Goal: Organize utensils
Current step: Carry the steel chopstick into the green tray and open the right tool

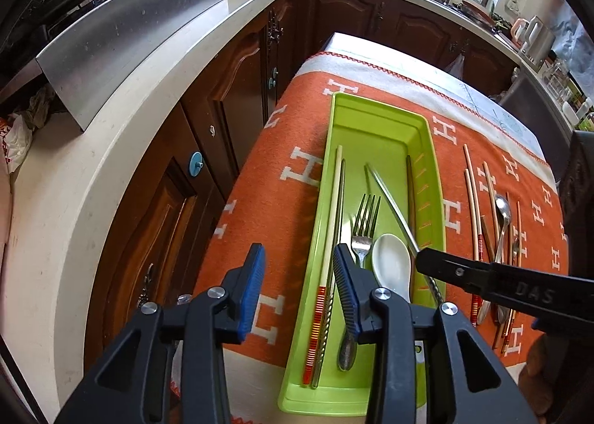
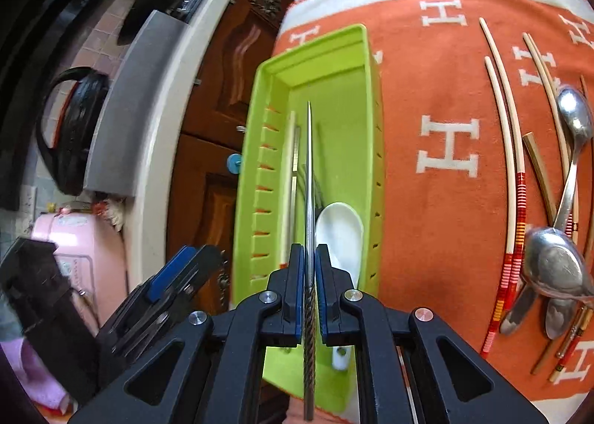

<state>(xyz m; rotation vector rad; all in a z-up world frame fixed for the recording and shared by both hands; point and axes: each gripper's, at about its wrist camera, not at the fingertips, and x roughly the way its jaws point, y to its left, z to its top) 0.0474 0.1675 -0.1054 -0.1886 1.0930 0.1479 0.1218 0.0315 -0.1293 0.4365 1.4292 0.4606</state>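
Right wrist: my right gripper (image 2: 309,268) clamps a steel chopstick (image 2: 309,179) over the tray (image 2: 256,149), ready to lay it inside; left gripper (image 1: 299,271) hangs apart, empty.

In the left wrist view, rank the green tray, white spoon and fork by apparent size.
1. green tray
2. white spoon
3. fork. Unsure: the fingers hide part of its handle, so it may rival the spoon.

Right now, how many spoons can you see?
3: a white spoon in the green tray; a far metal spoon and a near metal spoon, crossing among chopsticks on the orange cloth. The pile may hide more.
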